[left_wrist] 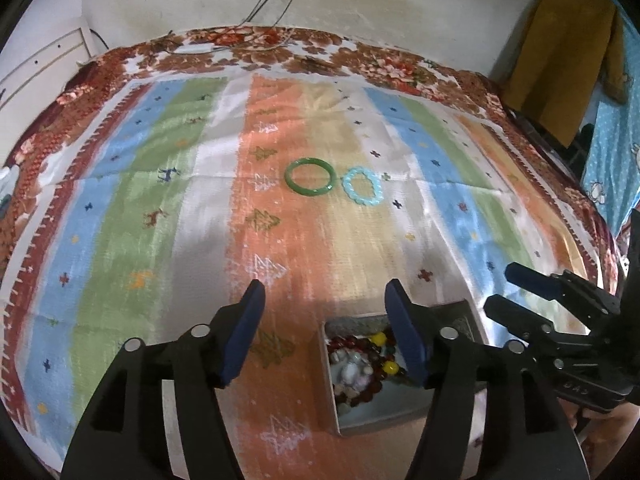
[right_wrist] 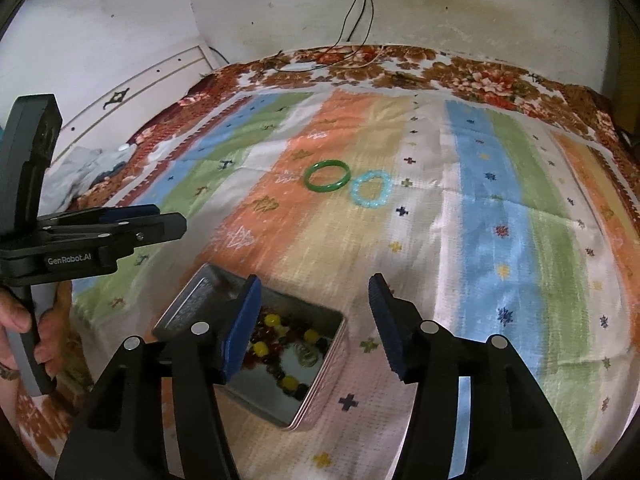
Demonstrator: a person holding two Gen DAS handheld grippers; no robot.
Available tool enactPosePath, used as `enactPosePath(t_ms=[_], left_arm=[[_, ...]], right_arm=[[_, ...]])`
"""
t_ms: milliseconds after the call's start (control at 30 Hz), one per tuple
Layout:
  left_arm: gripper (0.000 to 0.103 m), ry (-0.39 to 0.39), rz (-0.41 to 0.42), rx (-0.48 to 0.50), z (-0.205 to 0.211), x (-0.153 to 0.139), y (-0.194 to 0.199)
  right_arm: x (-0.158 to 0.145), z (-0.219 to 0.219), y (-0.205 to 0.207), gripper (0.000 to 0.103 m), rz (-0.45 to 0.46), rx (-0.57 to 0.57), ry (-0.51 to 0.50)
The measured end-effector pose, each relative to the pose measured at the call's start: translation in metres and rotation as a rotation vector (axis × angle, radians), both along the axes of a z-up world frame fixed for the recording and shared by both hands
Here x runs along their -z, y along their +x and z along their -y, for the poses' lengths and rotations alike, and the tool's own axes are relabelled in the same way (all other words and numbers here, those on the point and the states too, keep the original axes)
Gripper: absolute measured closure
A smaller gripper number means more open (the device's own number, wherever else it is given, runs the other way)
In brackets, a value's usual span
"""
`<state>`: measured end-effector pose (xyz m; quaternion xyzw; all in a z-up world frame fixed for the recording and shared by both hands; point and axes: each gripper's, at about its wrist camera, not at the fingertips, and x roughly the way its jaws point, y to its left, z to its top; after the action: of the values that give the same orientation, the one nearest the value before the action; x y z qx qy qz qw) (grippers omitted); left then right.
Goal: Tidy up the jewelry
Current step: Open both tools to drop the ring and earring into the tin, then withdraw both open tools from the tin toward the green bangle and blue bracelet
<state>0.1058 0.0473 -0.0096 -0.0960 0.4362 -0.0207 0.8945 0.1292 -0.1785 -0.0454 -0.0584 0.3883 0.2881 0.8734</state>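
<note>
While both the left tool (left_wrist: 324, 312) and right tool (right_wrist: 314, 308) hang wide and empty over the open tin (right_wrist: 336, 344) of beads near the bed's front edge, the green bangle (left_wrist: 309, 177) and blue bracelet (left_wrist: 362, 185) lie mid-bed, so the next pick likely calls for reaching into the tin.

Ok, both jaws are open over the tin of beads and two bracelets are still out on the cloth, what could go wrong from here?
1. The tin is already crowded with beads; reaching in could snag a strand and drag others out.
2. The green bangle and the turquoise bracelet lie nearly touching, so grabbing one may knock the other.
3. The left gripper and right gripper work close together and could collide.
</note>
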Motion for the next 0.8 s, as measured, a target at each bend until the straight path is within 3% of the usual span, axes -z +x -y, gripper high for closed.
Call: enactPosePath(t_ms=[233,800], left_arm=[[0.018,0.065,0.008,-0.045,-0.004,0.001,0.015],[0.006,0.100,0.050,-0.108,-0.021,0.003,0.051]], right_arm=[[0.002,0.004,0.020,0.035,0.012,0.059,-0.022],[0.005,0.002,0.064,0.027,0.008,0.130,-0.020]])
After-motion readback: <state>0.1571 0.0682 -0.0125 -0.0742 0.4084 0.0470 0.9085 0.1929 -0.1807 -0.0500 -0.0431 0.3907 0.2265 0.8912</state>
